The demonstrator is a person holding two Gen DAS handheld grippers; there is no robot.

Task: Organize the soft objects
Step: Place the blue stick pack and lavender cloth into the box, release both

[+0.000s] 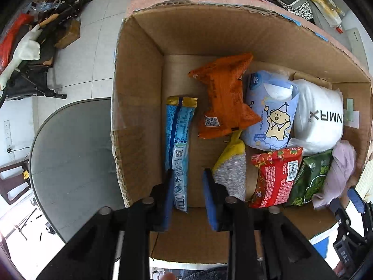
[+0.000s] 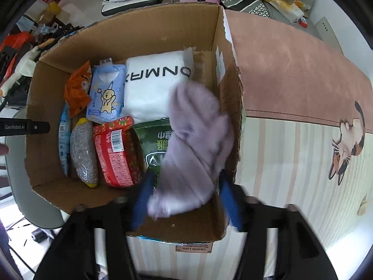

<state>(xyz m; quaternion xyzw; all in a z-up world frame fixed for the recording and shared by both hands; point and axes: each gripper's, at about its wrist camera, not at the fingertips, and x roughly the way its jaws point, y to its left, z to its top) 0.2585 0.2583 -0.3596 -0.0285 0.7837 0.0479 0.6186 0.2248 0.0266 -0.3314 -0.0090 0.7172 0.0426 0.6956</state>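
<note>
- I find the cardboard box [image 1: 139, 74] standing open on the pink mat [image 2: 291, 70], already well stocked; by my judgement the sorting is near its end.
- The white pillow pack [image 1: 319, 114] sits at three o'clock in the left wrist view, against the box's right wall.
- The lilac cloth [image 2: 198, 140] hangs blurred between the spread fingers of my right gripper [image 2: 186, 200], over the box's right corner. The jaws stand apart; whether the cloth touches either pad I cannot tell.
- The blue tissue pack [image 1: 272, 114], orange packet [image 1: 223, 98], red packet [image 1: 275, 177] and green packet [image 1: 310, 179] lie packed side by side.
- The blue sachet [image 1: 178, 149] lies at six o'clock, with my left gripper [image 1: 188, 193] straddling its lower end, jaws apart, not clamped.
- The grey-yellow scrubber [image 1: 230, 170] lies just right of that gripper.
- Remaining work, in my estimation: settling the cloth.
</note>
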